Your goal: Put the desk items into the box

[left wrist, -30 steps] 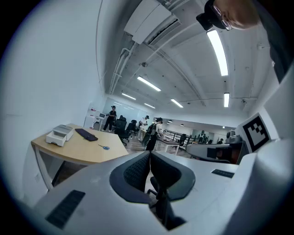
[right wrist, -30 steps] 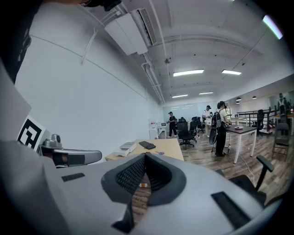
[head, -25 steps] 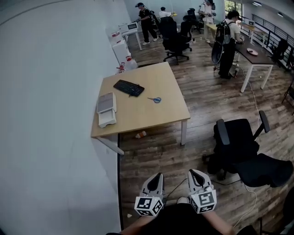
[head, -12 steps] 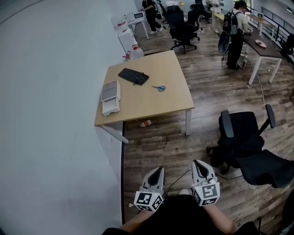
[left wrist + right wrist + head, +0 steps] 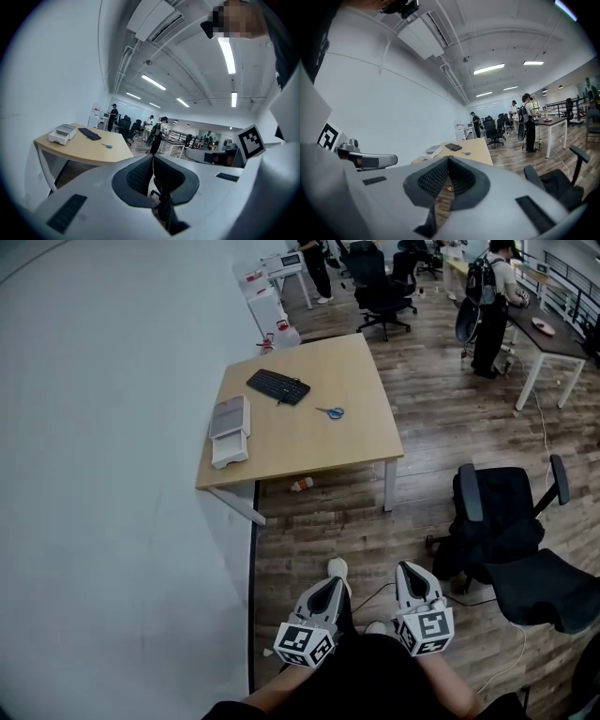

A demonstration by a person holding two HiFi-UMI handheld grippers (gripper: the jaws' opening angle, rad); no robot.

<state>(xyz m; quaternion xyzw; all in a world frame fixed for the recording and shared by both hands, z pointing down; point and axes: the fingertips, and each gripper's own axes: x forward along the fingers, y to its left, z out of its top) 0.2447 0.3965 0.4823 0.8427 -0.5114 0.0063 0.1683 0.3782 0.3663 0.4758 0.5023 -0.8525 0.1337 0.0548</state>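
The left gripper (image 5: 328,585) and right gripper (image 5: 407,570) are pressed together, empty. The keyboard (image 5: 278,386), scissors (image 5: 330,412) and box (image 5: 230,432) lie on the desk (image 5: 347,451), well ahead. Only the gripper views show ceiling lights (image 5: 227,54).

Open-plan office, shown by desks (image 5: 319,442), swivel chairs (image 5: 497,521), a keyboard (image 5: 278,386).

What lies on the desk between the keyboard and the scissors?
Nothing. In the head view, only bare desk shows between the keyboard and the scissors.
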